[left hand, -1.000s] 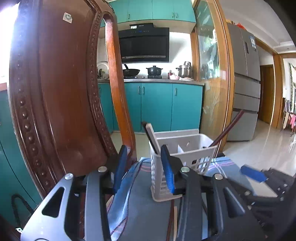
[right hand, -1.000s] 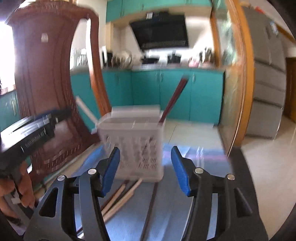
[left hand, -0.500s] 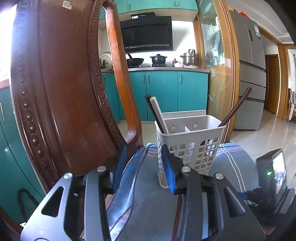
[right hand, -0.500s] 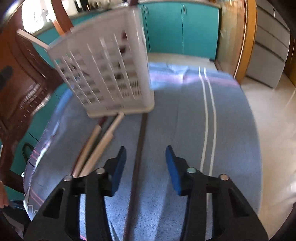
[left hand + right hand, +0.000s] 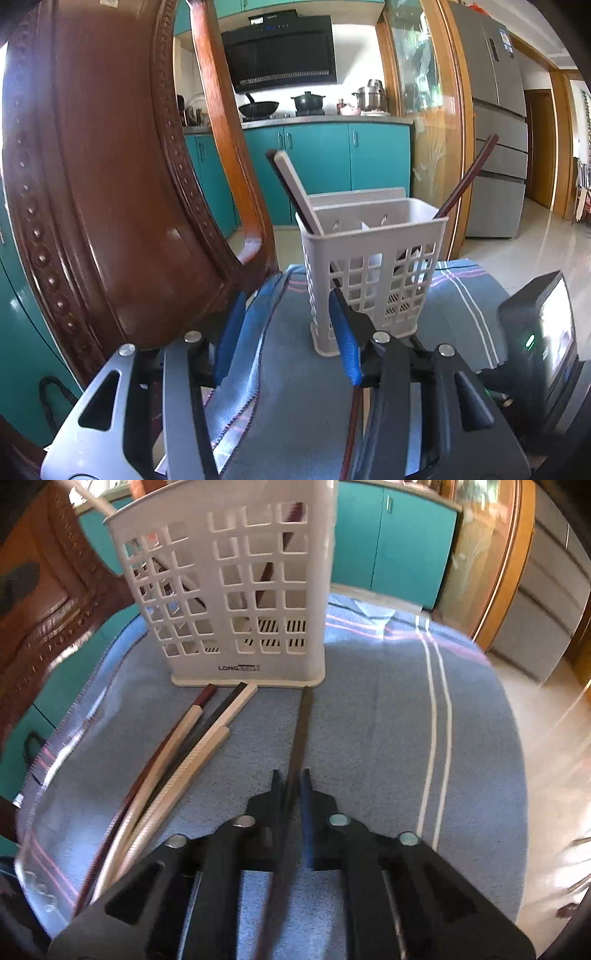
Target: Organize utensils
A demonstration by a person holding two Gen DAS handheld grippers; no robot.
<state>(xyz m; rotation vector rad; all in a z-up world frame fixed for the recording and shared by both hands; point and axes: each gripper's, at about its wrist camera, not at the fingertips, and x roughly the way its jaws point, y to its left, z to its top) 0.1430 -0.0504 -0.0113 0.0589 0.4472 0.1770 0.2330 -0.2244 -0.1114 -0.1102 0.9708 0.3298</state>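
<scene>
A white slotted utensil holder point(image 5: 373, 266) point(image 5: 240, 590) stands on a blue striped cloth point(image 5: 388, 709). It holds a pale stick point(image 5: 299, 192) and a dark chopstick point(image 5: 469, 173). My right gripper point(image 5: 291, 786) is shut on a dark chopstick point(image 5: 301, 731) that lies on the cloth, its tip at the holder's base. Several pale and dark chopsticks point(image 5: 192, 749) lie to its left. My left gripper point(image 5: 288, 325) is open and empty, just in front of the holder.
A carved wooden chair back point(image 5: 103, 177) rises close on the left. The right gripper's body with its small screen point(image 5: 543, 343) is at the lower right of the left wrist view. Teal kitchen cabinets point(image 5: 332, 166) and a fridge point(image 5: 495, 147) stand behind.
My right gripper dropped to the cloth and closed on the dark chopstick. My left gripper stayed open and eased a little closer to the holder.
</scene>
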